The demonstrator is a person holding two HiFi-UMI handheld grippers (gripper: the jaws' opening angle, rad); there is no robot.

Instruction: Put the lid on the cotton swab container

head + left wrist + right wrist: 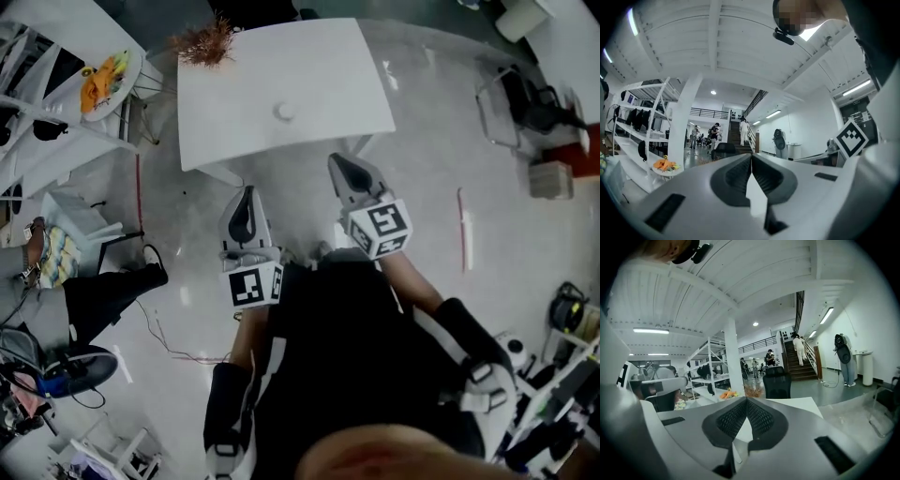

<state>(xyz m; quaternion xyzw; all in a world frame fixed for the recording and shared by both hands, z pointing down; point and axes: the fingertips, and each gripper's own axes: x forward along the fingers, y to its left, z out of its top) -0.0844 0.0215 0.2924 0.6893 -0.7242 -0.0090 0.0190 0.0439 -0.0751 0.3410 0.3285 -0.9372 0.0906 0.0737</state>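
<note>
A small round white thing sits alone near the middle of the white table; it is too small to tell whether it is the cotton swab container or its lid. Both grippers hang over the floor in front of the table, close to the person's body. My left gripper is shut and holds nothing, and its jaws meet with no gap. My right gripper is shut and empty too, just short of the table's near edge. In the right gripper view its closed jaws point toward the table.
A reddish dried plant stands at the table's far left corner. A black chair is behind the table. A round side table with orange things and white shelving are on the left. A chair frame stands at right. People are by the stairs.
</note>
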